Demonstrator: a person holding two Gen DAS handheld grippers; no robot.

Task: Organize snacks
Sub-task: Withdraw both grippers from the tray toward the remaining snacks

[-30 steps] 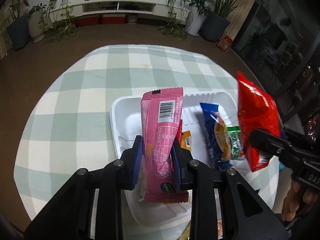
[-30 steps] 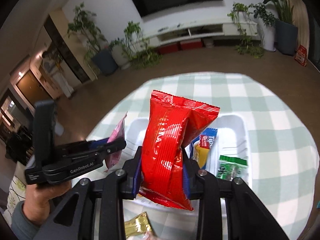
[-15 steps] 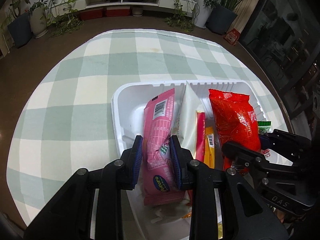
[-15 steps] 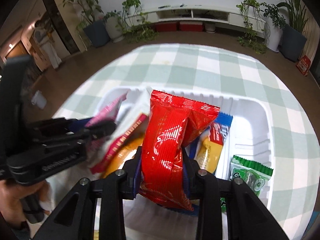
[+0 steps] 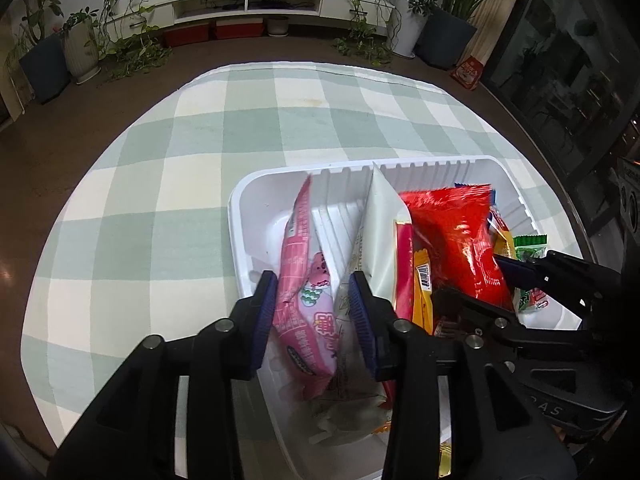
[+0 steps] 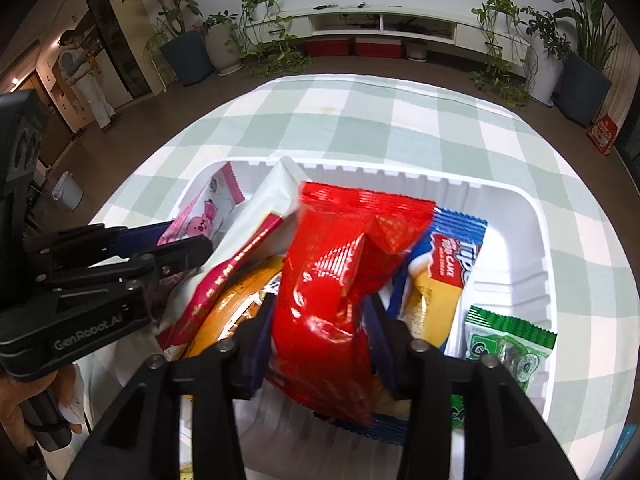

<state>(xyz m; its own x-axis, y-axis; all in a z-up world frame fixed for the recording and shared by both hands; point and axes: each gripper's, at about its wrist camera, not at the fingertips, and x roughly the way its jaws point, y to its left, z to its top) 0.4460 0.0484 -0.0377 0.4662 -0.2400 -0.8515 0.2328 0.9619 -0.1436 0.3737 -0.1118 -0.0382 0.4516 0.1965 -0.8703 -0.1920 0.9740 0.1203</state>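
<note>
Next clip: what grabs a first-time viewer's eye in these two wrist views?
The shiny red snack bag dominates, standing in the white tray between the opening jaws of the right gripper. Left of it, the pink snack packet leans in the tray's left compartment between the opening jaws of the left gripper. All sits on a green-and-white checked tablecloth.

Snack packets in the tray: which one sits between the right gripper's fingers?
The red packet, largest and plain glossy red; the right gripper is opening around it.

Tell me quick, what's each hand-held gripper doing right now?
Left hand-held gripper: jaws opening, pink plastic snack packet between them, released.
Right hand-held gripper: jaws opening, red foil snack bag between them, released.
</note>
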